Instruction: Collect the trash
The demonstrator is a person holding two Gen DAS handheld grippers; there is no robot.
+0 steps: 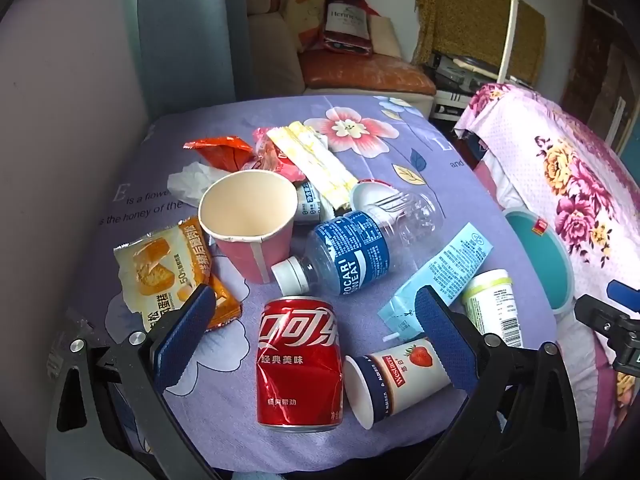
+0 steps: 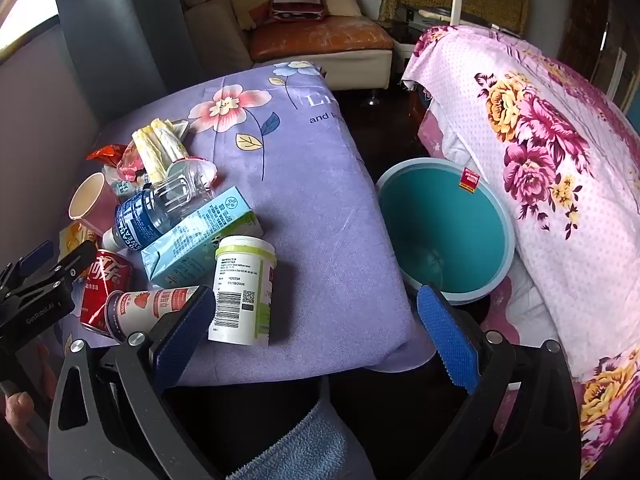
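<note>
**A:** Your left gripper (image 1: 316,316) hangs over the litter with its blue-padded fingers (image 1: 188,320) wide apart and nothing between them. The dented red cola can (image 1: 298,364) lies on its side low in the centre of the left wrist view, right in the gap, so I judge that is your first pick.

**B:** And the right one?

**A:** Your right gripper (image 2: 316,320) is also spread and empty. It sits off the near edge of the desk (image 2: 320,216), which wears a lilac flowered cloth, so one finger lines up with the clutter and the other with the round teal plastic bin (image 2: 496,216) at centre right of the right wrist view. The bin stands on the floor in the gap between desk and the bed under a pink flowered cover (image 2: 540,140), mouth tilted toward you, probably so drops are short.

**B:** Where is the trash itself?

**A:** All heaped at the left of the desk, in the right wrist view: a pink paper cup (image 1: 246,224) standing open, a clear plastic bottle with a blue label (image 1: 352,252) lying on its side, a pale blue drink carton (image 1: 436,276), a white tub with a green lid (image 2: 244,292) upright nearest the bin, and a strawberry-print yoghurt cup (image 1: 400,380) tipped over just beside the can. Wrappers and crumpled tissue lie behind.

**B:** Any risk?

**A:** The can and yoghurt cup nearly touch; closing on one may roll the other.
</note>
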